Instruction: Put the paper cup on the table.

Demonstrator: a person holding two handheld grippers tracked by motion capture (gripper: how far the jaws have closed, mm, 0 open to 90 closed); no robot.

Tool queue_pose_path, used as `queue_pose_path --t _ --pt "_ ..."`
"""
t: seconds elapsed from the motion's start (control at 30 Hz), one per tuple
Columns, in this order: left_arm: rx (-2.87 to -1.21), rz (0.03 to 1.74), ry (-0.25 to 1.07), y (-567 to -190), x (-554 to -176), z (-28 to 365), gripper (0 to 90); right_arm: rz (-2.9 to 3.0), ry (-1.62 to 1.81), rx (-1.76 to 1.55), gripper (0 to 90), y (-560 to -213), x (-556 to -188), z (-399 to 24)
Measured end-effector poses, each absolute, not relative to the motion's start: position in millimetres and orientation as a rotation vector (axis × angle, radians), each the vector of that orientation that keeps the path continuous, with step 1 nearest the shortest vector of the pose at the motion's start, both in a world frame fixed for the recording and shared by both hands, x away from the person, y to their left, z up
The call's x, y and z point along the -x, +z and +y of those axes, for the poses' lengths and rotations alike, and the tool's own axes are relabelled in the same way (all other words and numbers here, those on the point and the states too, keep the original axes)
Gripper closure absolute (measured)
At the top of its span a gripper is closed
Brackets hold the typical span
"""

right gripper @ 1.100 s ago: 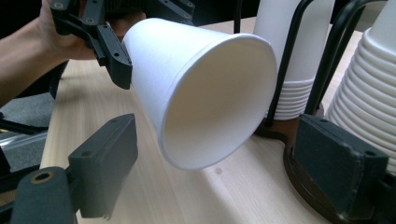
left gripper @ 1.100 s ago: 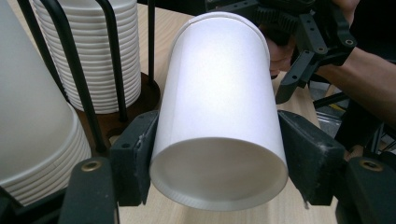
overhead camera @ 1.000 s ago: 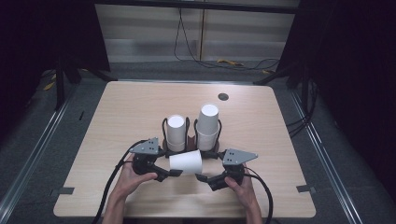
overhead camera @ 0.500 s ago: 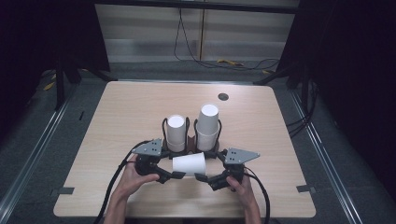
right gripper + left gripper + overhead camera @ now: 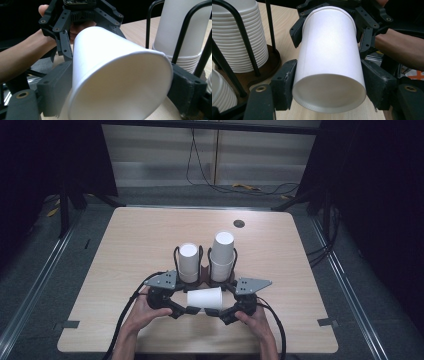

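A white paper cup lies on its side in the air just in front of the cup holder, held between my two grippers. My left gripper is shut on its narrower end, and both pads press the cup from the sides. My right gripper faces it from the other side, around the wide mouth end. Its jaws have just been closing, and its pads now touch the rim of the cup on both sides. A hand holds each gripper.
A black wire holder with a brown base stands just behind the cup. It holds a shorter stack of cups and a taller stack. A small dark disc lies near the far edge of the wooden table.
The cup and both grippers have drifted slightly toward the near edge of the table. The right gripper's jaws have drawn in onto the cup's wide end.
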State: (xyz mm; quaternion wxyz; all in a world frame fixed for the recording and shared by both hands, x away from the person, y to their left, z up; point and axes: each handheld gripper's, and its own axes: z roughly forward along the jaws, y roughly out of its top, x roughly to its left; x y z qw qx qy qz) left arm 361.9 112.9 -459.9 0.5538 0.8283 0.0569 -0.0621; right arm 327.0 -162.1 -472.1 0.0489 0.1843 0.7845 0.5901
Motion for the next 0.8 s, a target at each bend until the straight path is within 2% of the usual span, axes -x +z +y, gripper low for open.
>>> queue_pose_path --t 0.23,0.33,0.5,0.73,0.8 --pt "-1.932 0.138 -0.156 -463.6 -362.3 113.6 32.9 2.425 1.799 -0.554 17.7 -470.2 -328.1 -164.5" --pt "-1.933 0.16 -0.144 -465.2 -363.2 113.6 28.3 2.426 1.8 -0.547 20.3 -469.9 -327.7 -165.0" --pt "-1.921 0.17 -0.131 -465.1 -364.2 114.6 25.7 2.423 1.81 -0.561 21.6 -470.0 -327.2 -164.4" --pt "-1.907 0.224 -0.102 -468.2 -363.0 118.6 15.5 2.413 1.783 -0.594 21.7 -468.1 -326.7 -168.5" --pt "-1.892 0.238 -0.068 -470.1 -361.6 120.5 15.7 2.411 1.768 -0.613 21.7 -467.0 -326.4 -170.2"
